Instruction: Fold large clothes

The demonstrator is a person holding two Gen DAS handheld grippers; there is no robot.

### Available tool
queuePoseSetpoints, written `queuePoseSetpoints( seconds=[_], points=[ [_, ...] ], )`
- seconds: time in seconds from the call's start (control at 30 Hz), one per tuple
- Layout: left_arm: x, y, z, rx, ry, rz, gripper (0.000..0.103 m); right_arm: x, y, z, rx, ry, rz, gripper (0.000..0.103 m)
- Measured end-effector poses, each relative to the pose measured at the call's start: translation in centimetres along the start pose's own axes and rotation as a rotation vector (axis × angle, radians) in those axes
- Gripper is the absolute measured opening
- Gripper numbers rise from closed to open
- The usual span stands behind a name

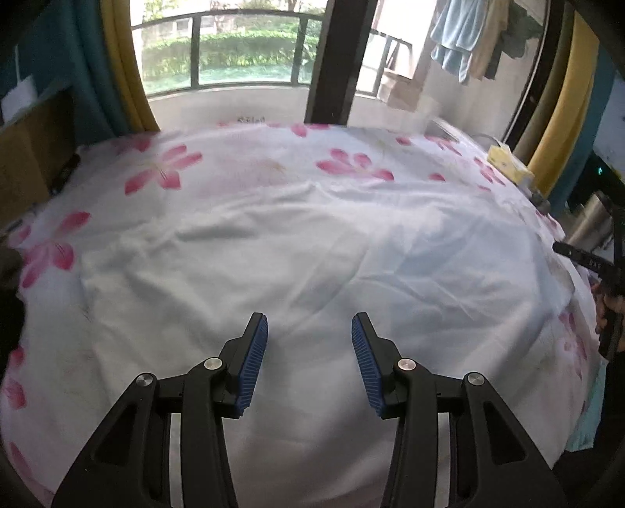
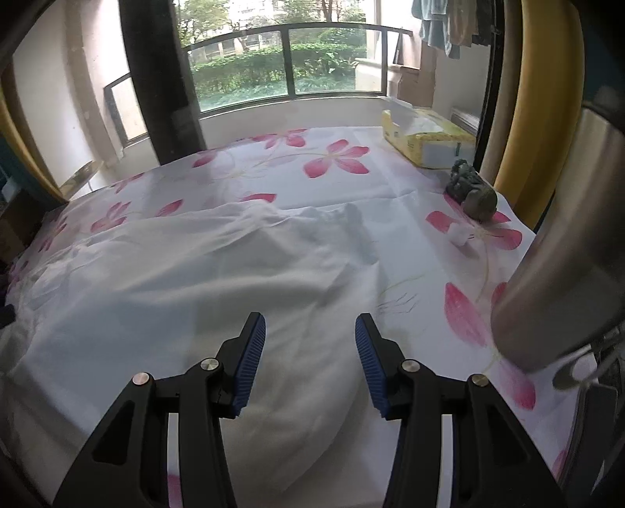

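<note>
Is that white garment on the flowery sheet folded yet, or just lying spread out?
Spread out, not neatly folded: the white garment lies wide and wrinkled over the flowery sheet, one end bunched up.

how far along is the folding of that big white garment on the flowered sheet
Done: the white garment is spread on the flowered sheet, wrinkled, no clear fold visible. In hand: nothing; the left tongs and right tongs are open above it. Left: gripping an edge and making the folds.

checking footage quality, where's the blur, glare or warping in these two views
Left wrist view: fisheye bows the window railing, daylight washes out the far wall, white garment slightly soft. Right wrist view: steel flask blurred at the right edge, window overbright, tissue pack fairly sharp.
</note>
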State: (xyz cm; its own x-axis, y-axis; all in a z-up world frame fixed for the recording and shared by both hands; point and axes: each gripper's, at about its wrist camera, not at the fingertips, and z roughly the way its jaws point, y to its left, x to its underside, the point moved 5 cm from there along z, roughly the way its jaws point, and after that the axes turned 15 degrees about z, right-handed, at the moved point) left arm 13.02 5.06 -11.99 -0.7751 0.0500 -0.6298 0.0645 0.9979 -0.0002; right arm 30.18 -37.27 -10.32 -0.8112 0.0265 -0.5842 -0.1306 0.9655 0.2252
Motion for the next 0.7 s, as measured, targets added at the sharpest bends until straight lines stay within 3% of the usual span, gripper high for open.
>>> queuePoseSetpoints(
  seconds=[0.1,0.23,0.37,0.5,0.7],
  points=[
    [1.1,0.0,0.1,0.022,0.014,-0.008,0.047,1.0,1.4,-0.8,-0.014,0.005,-0.020,0.048],
    [2.4,0.2,-0.1,0.034,0.006,-0.008,0.047,2.6,3.5,-1.1,-0.034,0.025,-0.045,0.064],
    [3.0,0.3,-0.6,0.034,0.000,0.005,0.047,4.5,5.5,-1.0,-0.054,0.051,-0.071,0.065],
    [3.6,1.0,-1.5,-0.001,-0.010,-0.013,0.047,6.0,6.7,-0.5,0.004,0.075,-0.109,0.066],
    [4.5,1.6,-2.7,-0.004,-0.044,-0.051,0.047,6.4,9.7,-2.9,-0.048,0.017,-0.136,0.066]
  ],
)
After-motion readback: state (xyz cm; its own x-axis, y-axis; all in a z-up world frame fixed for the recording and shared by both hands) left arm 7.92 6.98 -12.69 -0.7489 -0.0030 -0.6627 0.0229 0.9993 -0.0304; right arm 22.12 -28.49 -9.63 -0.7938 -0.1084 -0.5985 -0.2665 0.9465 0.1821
